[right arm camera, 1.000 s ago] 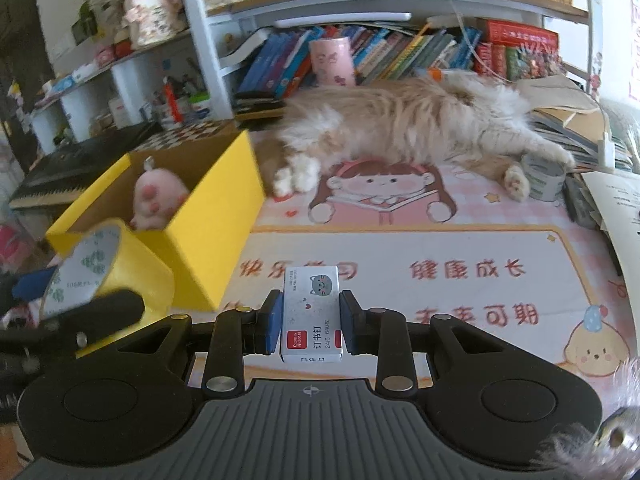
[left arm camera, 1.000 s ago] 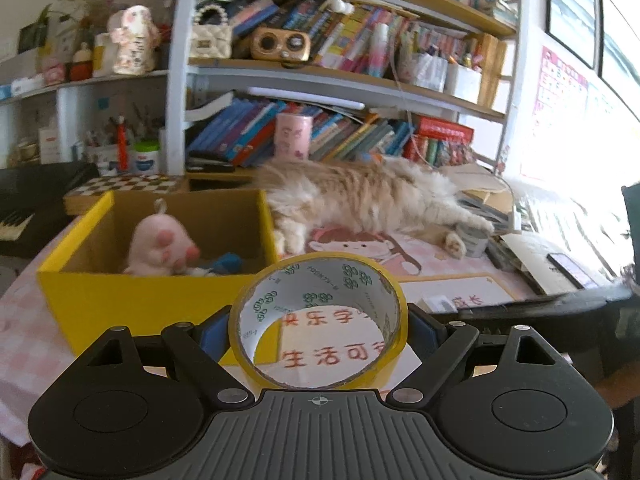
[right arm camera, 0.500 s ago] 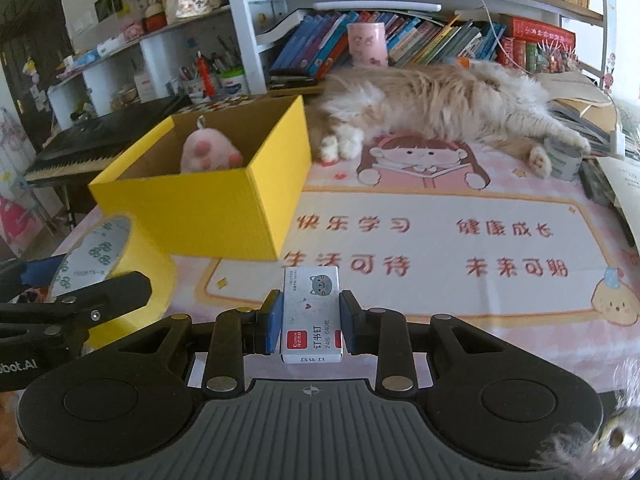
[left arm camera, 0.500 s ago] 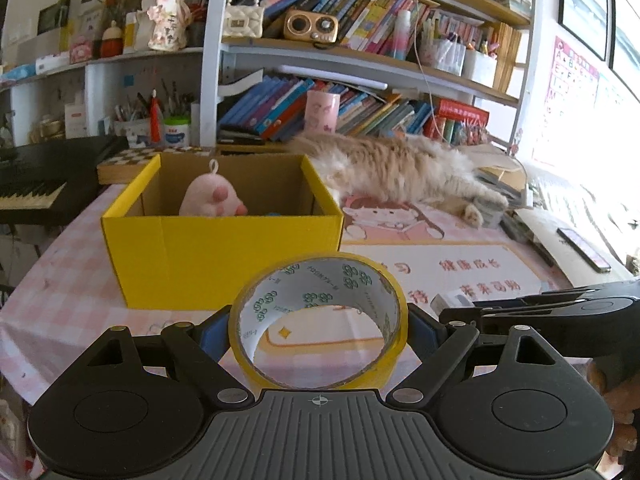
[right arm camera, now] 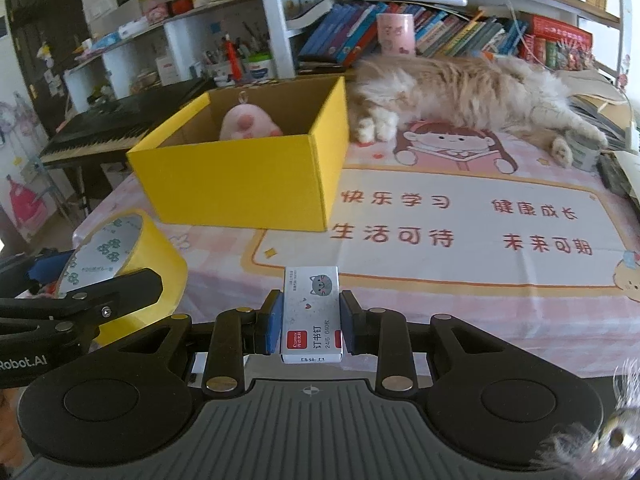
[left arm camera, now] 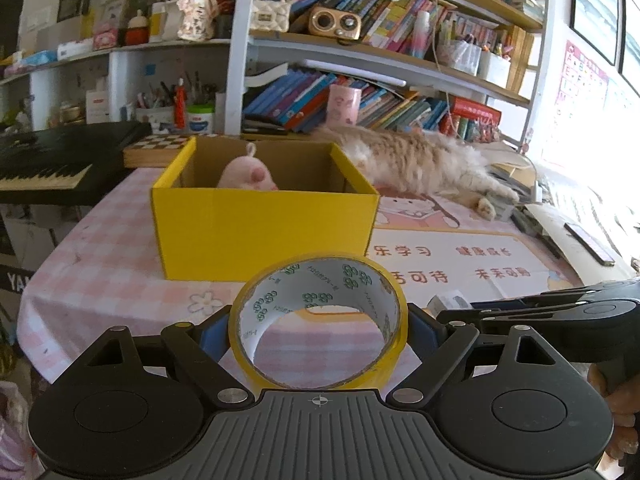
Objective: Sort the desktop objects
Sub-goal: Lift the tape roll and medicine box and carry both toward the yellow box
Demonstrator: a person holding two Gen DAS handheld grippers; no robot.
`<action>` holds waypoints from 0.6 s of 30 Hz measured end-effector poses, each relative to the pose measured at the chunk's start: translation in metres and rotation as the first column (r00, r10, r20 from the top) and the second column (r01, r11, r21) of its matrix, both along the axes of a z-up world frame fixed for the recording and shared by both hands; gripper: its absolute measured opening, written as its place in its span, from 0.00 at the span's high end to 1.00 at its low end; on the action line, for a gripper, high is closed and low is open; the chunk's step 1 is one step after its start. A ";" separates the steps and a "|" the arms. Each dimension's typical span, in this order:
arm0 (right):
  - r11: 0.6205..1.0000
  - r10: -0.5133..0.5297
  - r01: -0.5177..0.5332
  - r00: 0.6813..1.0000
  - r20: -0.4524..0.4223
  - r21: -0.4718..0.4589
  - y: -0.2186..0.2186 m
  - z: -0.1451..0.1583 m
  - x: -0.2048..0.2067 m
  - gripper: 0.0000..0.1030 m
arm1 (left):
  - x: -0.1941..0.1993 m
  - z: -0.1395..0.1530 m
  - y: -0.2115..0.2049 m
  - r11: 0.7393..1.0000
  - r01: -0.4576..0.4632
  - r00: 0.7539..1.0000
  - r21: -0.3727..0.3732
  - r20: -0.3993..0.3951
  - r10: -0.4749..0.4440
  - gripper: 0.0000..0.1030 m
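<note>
A cluttered study surrounds the scene: bookshelves (left arm camera: 360, 92) line the back wall and a pink checked cloth covers the worktop (right arm camera: 480, 304). The left hand-held gripper (left arm camera: 318, 332) pinches a roll of yellow tape (left arm camera: 320, 320) by its outer sides, the roll upright with its hole facing forward, held off the near edge of the worktop. The right hand-held gripper (right arm camera: 312, 320) is clamped on a small white staple box (right arm camera: 312, 304), also carried above the near edge. Beyond both stands an open yellow box (right arm camera: 248, 176) on the worktop's left part, with a pink plush toy (right arm camera: 248, 124) already inside. Behind and to the right of the box a long-haired cat (right arm camera: 460, 84) lies stretched on the printed desk mat (right arm camera: 460, 220).

Judging by this, the sorting is partly done: the plush is stowed, while tape and staple box are both in hand and well short of the box. What seems left is to carry each over the rim and release it inside.
</note>
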State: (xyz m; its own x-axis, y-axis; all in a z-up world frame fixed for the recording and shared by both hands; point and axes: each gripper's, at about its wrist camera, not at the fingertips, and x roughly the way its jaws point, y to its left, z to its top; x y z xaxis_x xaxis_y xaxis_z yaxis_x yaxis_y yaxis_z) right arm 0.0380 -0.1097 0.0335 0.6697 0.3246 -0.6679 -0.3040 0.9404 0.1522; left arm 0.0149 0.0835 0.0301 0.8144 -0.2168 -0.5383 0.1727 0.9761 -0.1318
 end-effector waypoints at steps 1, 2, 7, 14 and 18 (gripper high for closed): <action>1.000 0.009 -0.009 1.000 0.001 -0.002 0.004 0.000 -0.001 0.73 | -0.001 0.000 0.003 1.000 -0.007 1.000 -0.001 0.001 0.007 0.14; 1.000 0.016 -0.016 1.000 0.002 -0.004 0.007 0.000 -0.002 0.74 | -0.003 0.000 0.006 1.000 -0.014 1.000 -0.002 0.003 0.014 0.14; 0.998 0.063 -0.063 0.998 0.002 -0.010 0.023 0.001 -0.003 0.73 | -0.010 0.001 0.022 0.998 -0.058 0.998 -0.005 0.007 0.058 0.14; 0.989 0.144 -0.144 0.990 0.007 -0.016 0.050 0.002 -0.007 0.73 | -0.018 0.002 0.040 0.993 -0.122 0.993 -0.011 0.007 0.122 0.14; 0.982 0.185 -0.184 0.983 0.020 -0.030 0.063 0.005 -0.004 0.73 | -0.016 0.005 0.048 0.987 -0.159 0.987 -0.024 0.016 0.159 0.14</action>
State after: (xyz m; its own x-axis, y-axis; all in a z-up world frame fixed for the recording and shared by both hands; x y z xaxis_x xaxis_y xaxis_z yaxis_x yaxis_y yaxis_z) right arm 0.0339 -0.0472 0.0383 0.6148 0.4251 -0.6643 -0.4757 0.8717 0.1175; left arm -0.0016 0.1317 0.0347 0.8489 -0.0957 -0.5199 0.0179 0.9881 -0.1527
